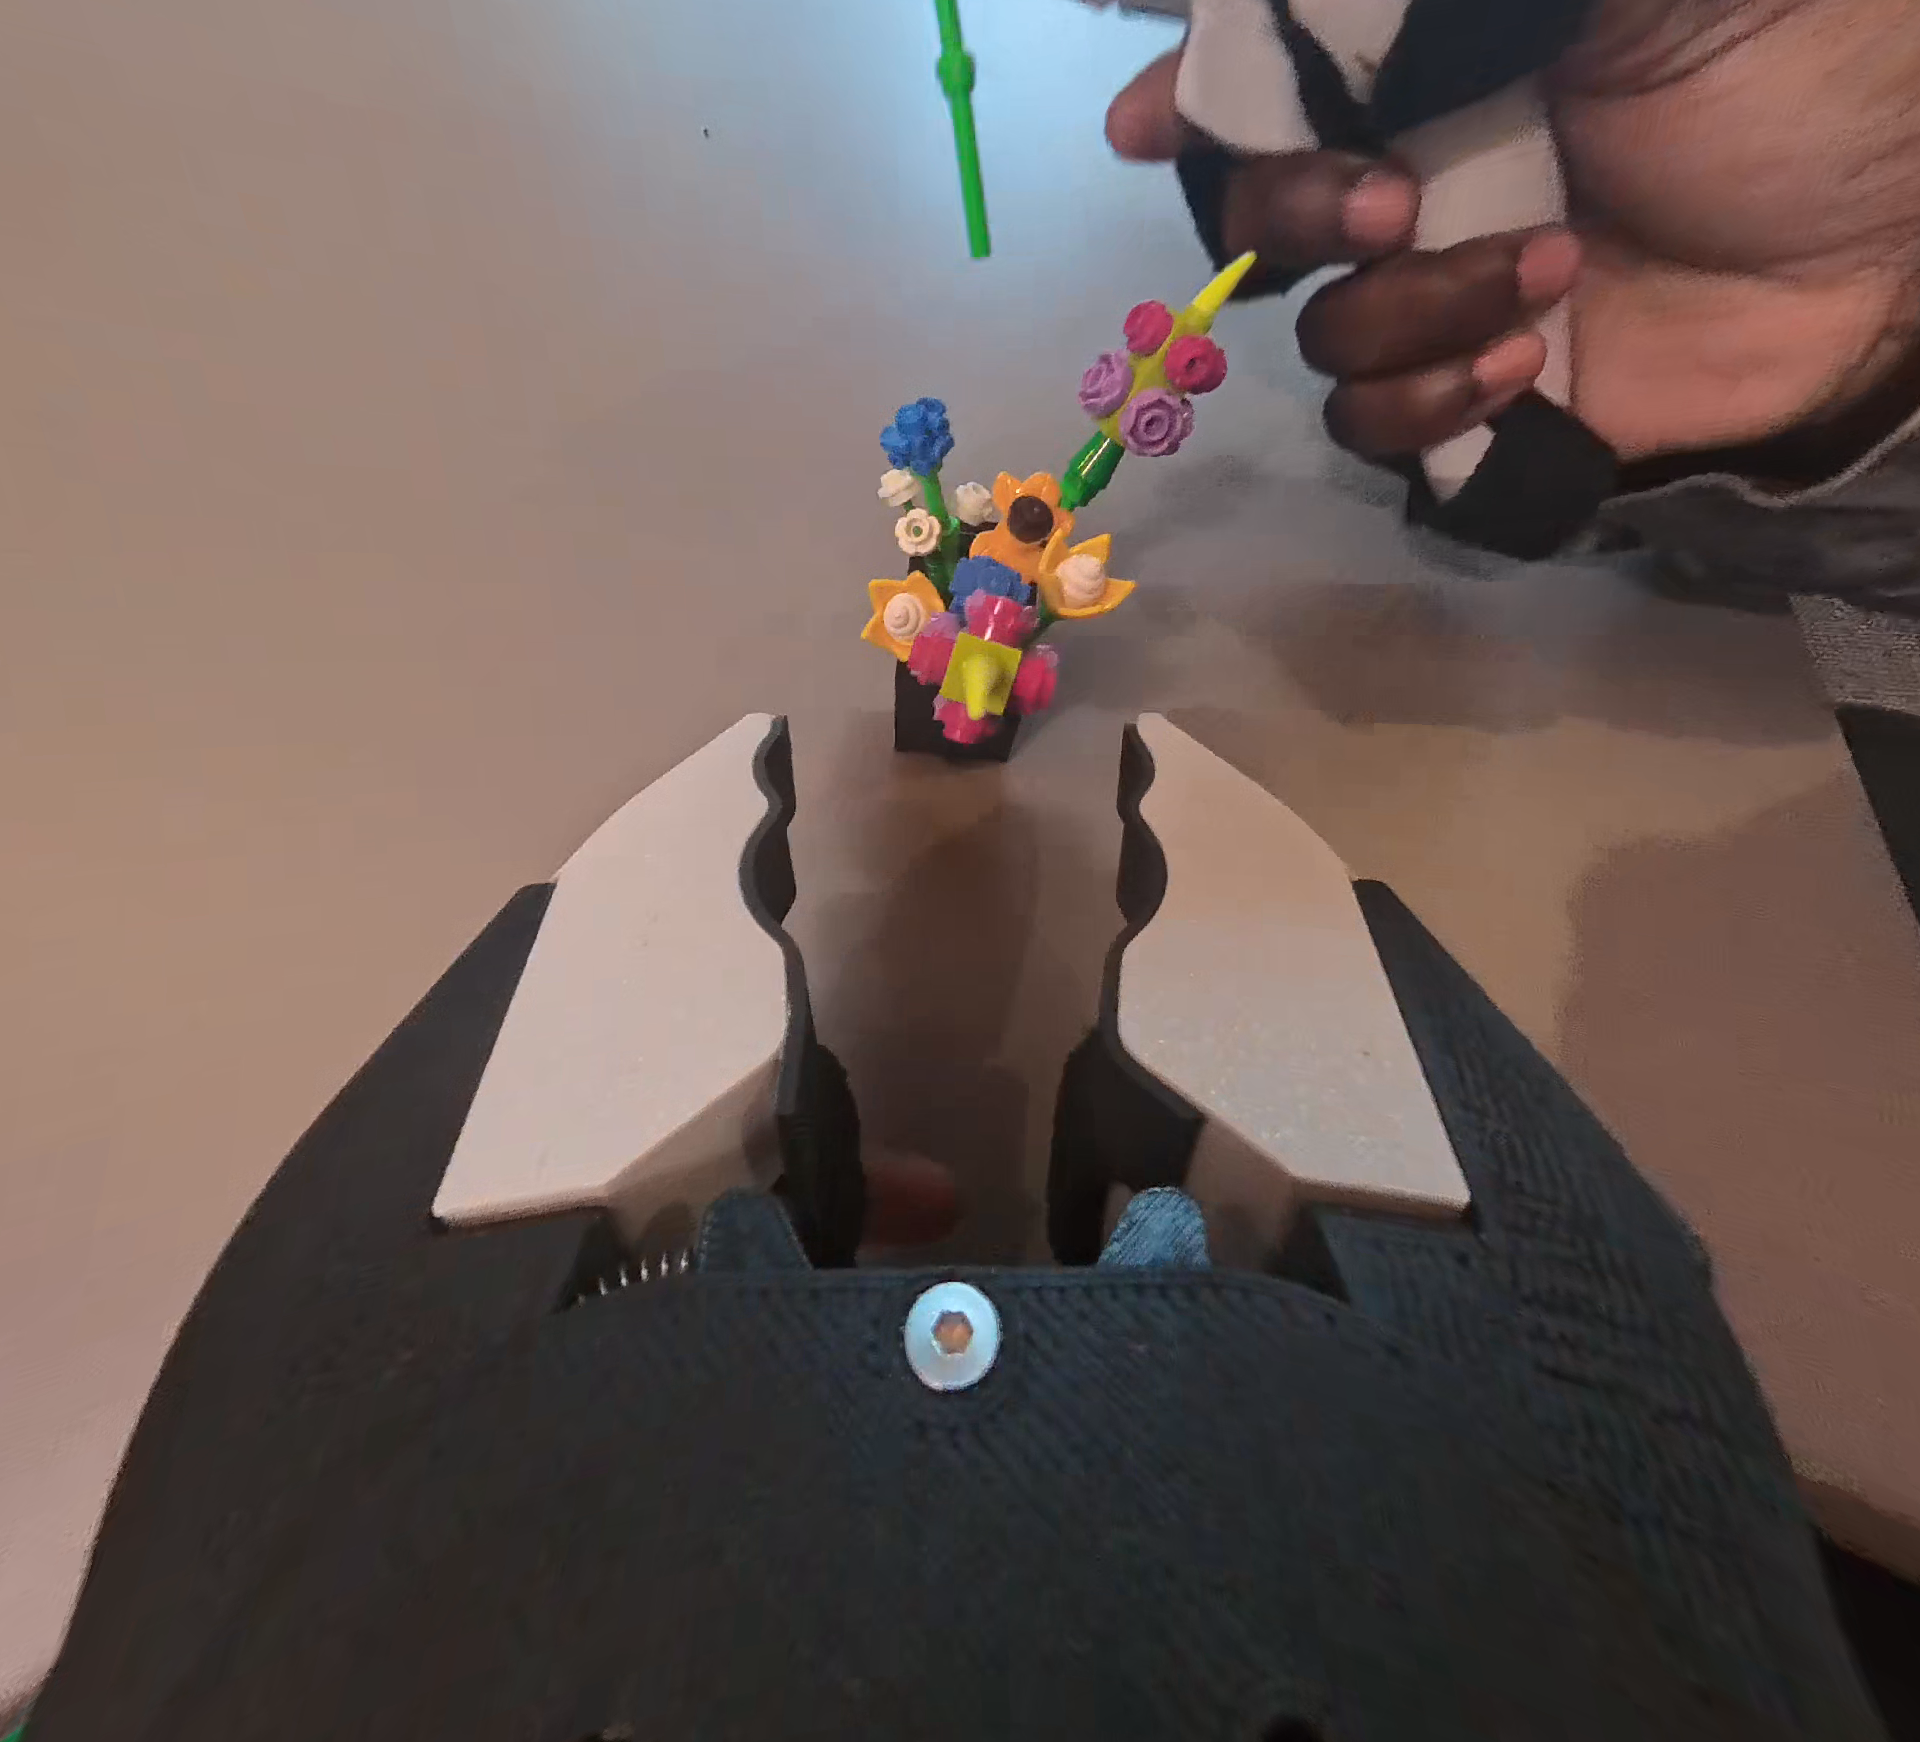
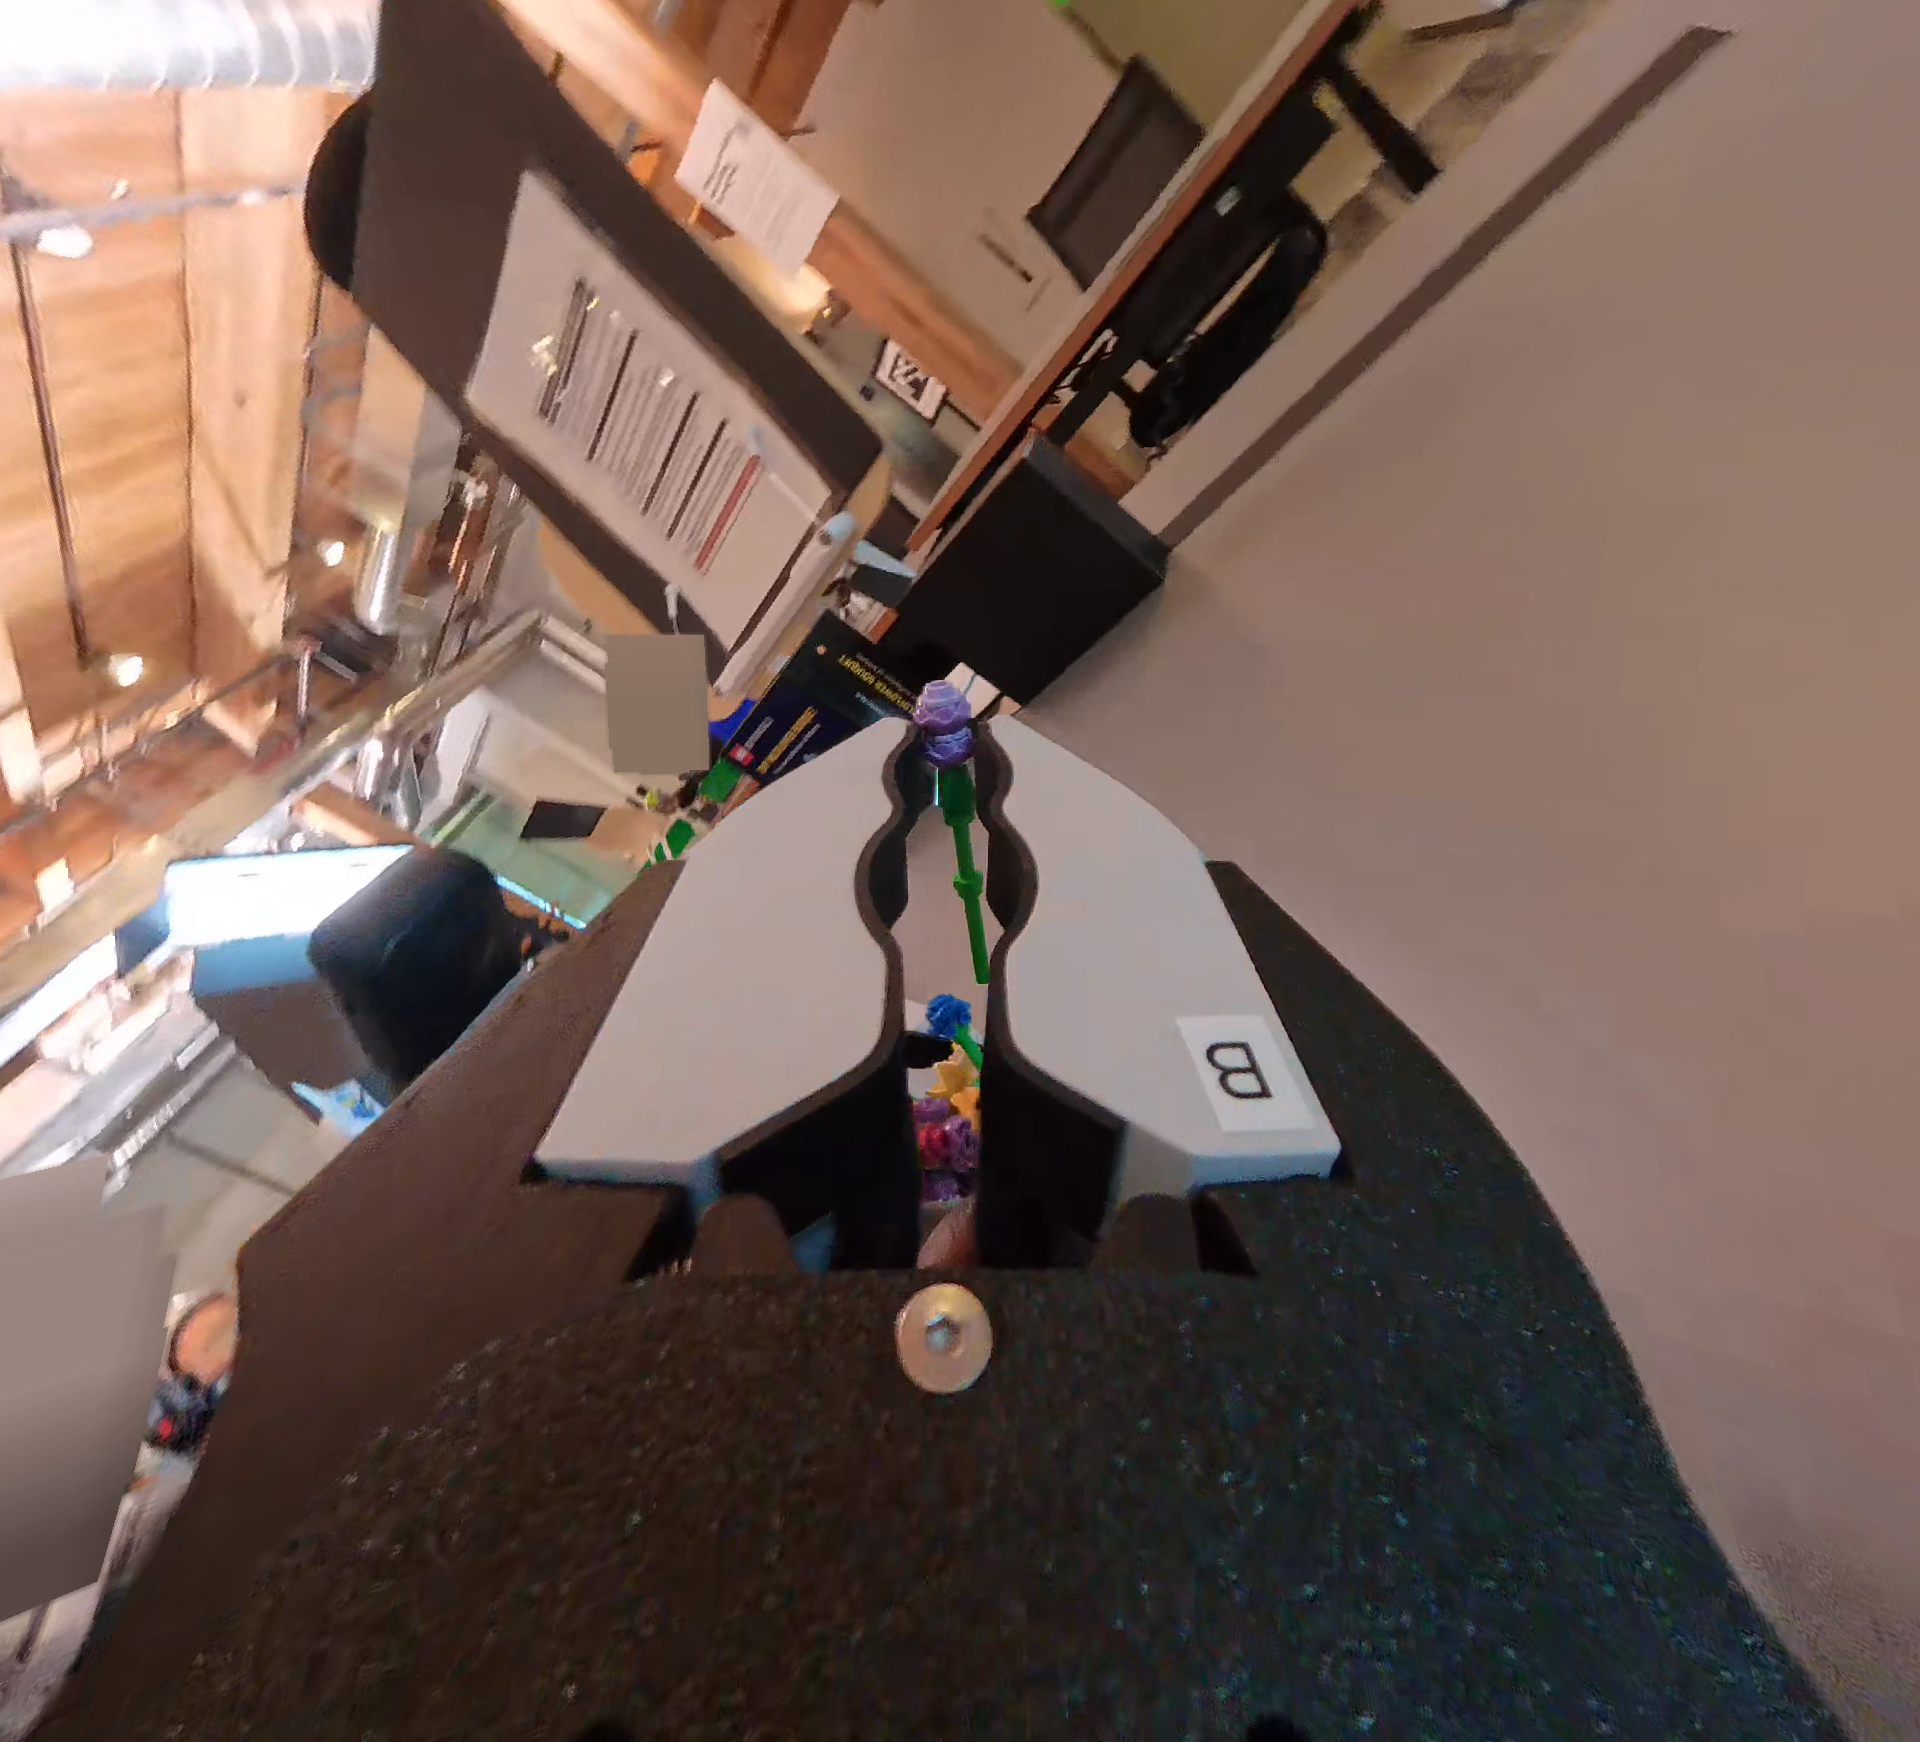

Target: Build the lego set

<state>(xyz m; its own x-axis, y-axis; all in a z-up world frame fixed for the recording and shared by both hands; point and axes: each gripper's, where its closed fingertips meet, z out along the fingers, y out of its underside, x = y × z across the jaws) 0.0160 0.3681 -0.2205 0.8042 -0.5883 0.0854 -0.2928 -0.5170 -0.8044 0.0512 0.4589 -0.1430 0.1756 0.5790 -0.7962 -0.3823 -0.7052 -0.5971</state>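
Pale and bare, the desk [image 1: 416, 445] carries a small black vase [image 1: 951, 736] crowded with brick flowers [image 1: 987, 591]. The left hand-held gripper [image 1: 954, 757] hovers low just in front of the vase, jaws apart and empty. The right hand-held gripper [image 2: 943, 736], tilted high above, is clamped on a green stem [image 1: 951, 61] near its purple bloom [image 2: 943, 721], the free end pointing down toward the bouquet but well short of it. The step in hand looks like adding this last stem. Next, the stem's tip must be lowered into a free hole among the flowers, probably with the left gripper steadying the vase.
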